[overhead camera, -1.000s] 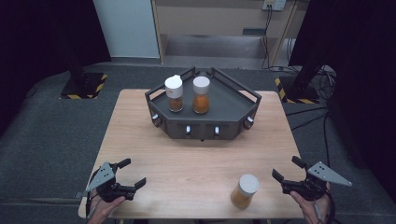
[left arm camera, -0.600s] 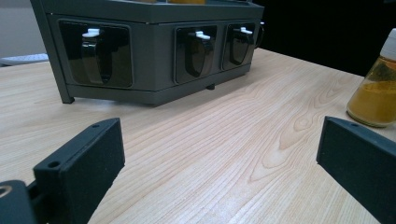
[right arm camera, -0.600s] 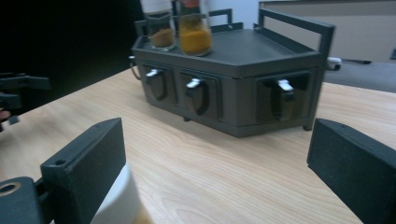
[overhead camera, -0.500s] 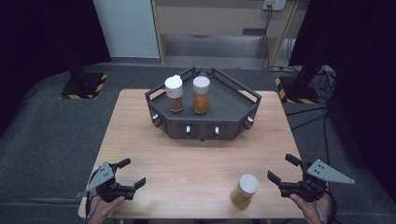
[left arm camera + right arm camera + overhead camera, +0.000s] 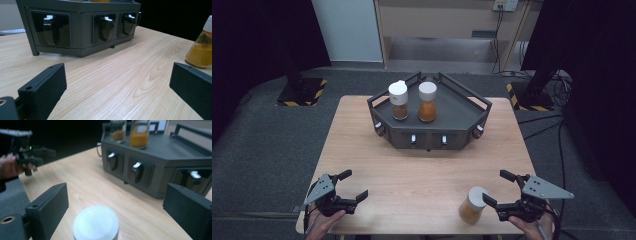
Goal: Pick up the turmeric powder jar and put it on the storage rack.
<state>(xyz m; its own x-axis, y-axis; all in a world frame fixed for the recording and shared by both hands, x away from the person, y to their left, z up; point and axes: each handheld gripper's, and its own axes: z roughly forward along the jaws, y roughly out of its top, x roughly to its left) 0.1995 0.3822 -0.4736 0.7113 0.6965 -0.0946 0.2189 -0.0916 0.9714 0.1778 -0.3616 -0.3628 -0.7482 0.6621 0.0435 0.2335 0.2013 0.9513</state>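
A jar of orange-yellow powder with a white cap [image 5: 472, 205] stands near the table's front right. My right gripper [image 5: 496, 187] hovers just right of it and a little above. In the right gripper view the cap [image 5: 96, 222] lies low between my jaws [image 5: 117, 197]. The jaws have just been closing a little, and the pads stand clear of the jar. My left gripper [image 5: 354, 184] rests open at the front left with nothing between its jaws [image 5: 118, 75]. In its view the same jar [image 5: 200, 47] stands at the far right.
A dark grey angular rack [image 5: 462, 125] sits at the table's back centre, with small white-tipped levers [image 5: 107, 18] along its front. On it stand a brown-spice jar [image 5: 399, 102] and an orange-spice jar [image 5: 427, 102]. Bare wood [image 5: 412, 175] lies between the grippers.
My right gripper has moved left toward the loose jar and risen slightly. The left gripper and all three jars have stayed put.
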